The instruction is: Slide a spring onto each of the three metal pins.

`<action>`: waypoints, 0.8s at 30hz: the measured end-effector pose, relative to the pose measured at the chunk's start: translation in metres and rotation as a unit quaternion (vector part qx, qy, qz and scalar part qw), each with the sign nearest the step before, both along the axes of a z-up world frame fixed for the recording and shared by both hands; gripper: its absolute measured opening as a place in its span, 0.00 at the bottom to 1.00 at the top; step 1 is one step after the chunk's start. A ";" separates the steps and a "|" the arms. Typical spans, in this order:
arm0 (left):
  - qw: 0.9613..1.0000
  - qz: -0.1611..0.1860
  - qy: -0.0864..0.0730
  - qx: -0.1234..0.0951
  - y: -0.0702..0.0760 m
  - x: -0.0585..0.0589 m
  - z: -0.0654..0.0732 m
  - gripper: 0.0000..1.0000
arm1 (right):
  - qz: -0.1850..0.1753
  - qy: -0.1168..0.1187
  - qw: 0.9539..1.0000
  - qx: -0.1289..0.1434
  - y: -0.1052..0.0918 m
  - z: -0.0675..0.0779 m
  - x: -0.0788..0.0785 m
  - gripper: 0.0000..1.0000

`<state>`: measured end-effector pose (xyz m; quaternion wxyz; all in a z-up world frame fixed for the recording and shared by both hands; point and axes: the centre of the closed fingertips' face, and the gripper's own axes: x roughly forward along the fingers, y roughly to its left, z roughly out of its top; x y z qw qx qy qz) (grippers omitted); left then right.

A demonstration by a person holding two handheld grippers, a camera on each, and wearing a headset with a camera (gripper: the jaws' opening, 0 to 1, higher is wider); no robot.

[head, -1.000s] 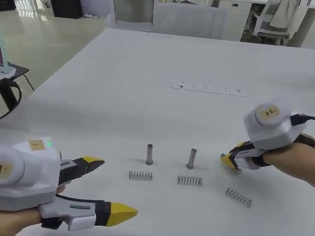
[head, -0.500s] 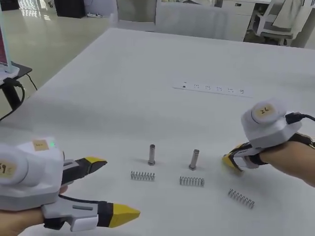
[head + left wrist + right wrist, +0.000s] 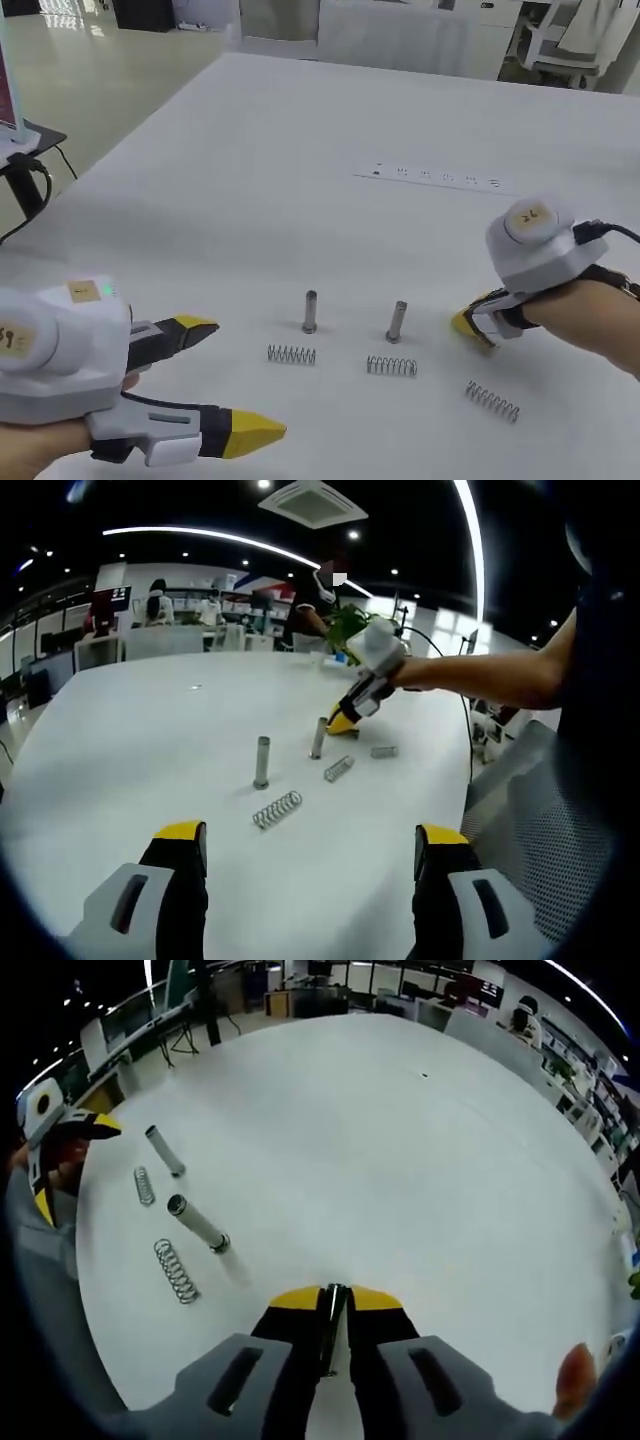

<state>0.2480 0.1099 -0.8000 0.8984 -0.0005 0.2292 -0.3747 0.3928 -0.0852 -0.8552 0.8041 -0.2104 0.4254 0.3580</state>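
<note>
The left tongs are apart above the counter's near edge. The right tongs are clamped on a pin. Two upright pins stand near that edge, with three springs lying beside them.

Nothing legible tbh: tan stickers on the left gripper and right gripper are showing dark marks, way too blurry 2 read.

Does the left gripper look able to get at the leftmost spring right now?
Probably yes: the left gripper is open, and only bare table lies between it and the leftmost spring, lying apart from the pin.
</note>
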 end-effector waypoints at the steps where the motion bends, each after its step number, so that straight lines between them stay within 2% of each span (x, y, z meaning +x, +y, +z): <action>1: 1.000 0.000 0.000 0.000 0.000 0.000 0.000 0.82 | -0.003 0.002 1.000 0.000 0.000 0.000 0.000 0.07; 9: 1.000 0.002 -0.003 -0.001 0.001 0.000 0.001 0.82 | -0.029 0.009 1.000 0.007 -0.001 0.000 0.001 0.05; 12: 1.000 0.002 -0.004 -0.001 0.001 0.000 0.003 0.82 | -0.034 0.009 0.999 0.001 -0.004 0.001 0.000 0.05; 24: 1.000 -0.003 -0.004 0.001 -0.001 0.000 0.002 0.82 | -0.046 -0.008 0.999 0.024 -0.012 0.020 -0.007 0.05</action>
